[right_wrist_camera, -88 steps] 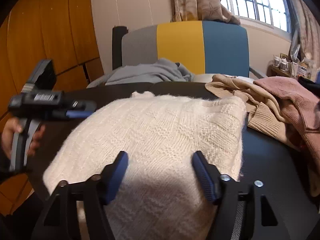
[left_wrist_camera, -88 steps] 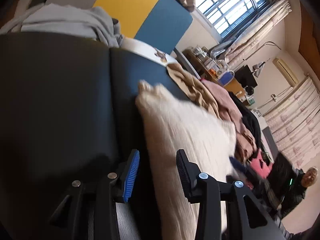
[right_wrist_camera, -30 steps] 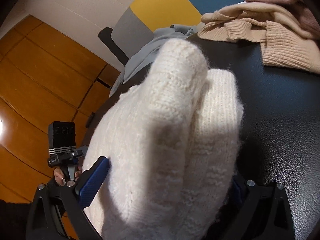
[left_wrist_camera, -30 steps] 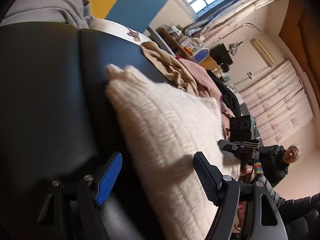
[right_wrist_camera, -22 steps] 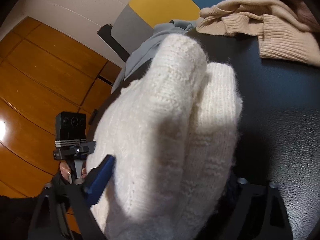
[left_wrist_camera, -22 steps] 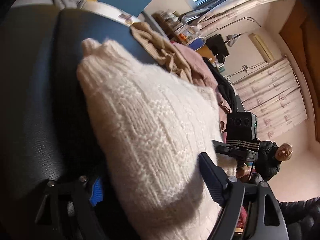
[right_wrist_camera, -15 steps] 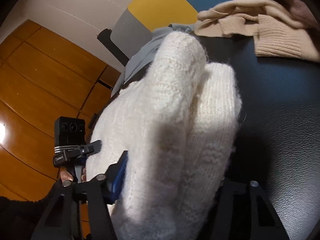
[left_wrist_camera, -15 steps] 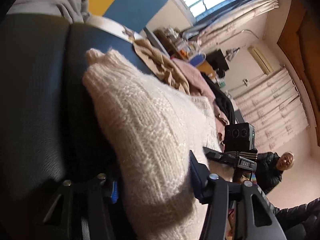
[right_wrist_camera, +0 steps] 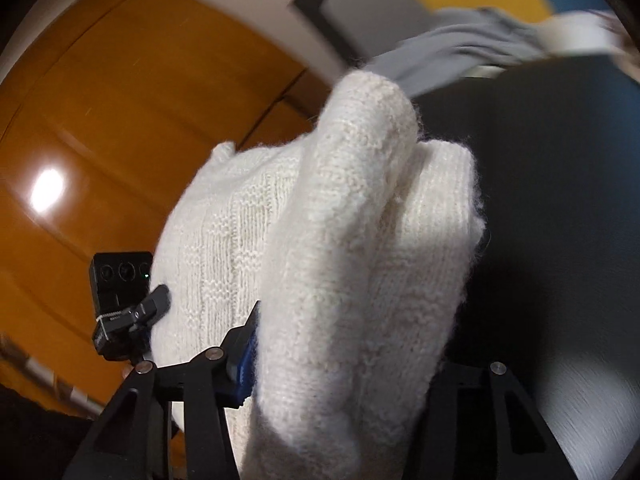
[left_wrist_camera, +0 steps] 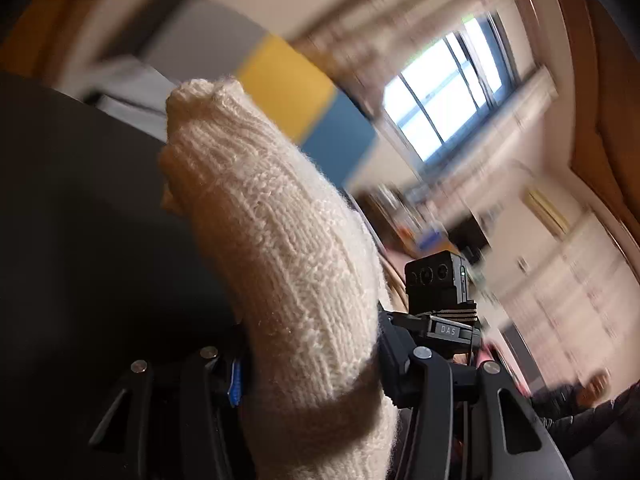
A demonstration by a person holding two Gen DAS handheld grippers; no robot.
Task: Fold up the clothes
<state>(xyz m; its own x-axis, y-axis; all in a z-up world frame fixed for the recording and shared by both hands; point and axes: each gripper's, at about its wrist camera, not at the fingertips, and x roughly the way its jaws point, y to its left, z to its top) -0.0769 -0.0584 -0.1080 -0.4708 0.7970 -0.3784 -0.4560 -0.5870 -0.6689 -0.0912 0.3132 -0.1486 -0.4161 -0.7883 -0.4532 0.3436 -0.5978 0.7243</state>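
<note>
A thick fold of cream cable-knit sweater (left_wrist_camera: 288,264) fills the middle of both views and hides most of the dark, leathery bench (left_wrist_camera: 80,220) behind it; the left gripper (left_wrist_camera: 308,368) and the right gripper (right_wrist_camera: 344,364) each have their fingers closing, pressed against the woolly bundle raised above the bench. The left view alone shows a bright window (left_wrist_camera: 452,96), a chair back (left_wrist_camera: 288,92) in grey, yellow and blue, and a seated person (left_wrist_camera: 592,400) at the lower right. The right view alone shows glossy orange wood panelling (right_wrist_camera: 120,120) and a soft grey garment (right_wrist_camera: 472,48) lying at the bench's far edge.
</note>
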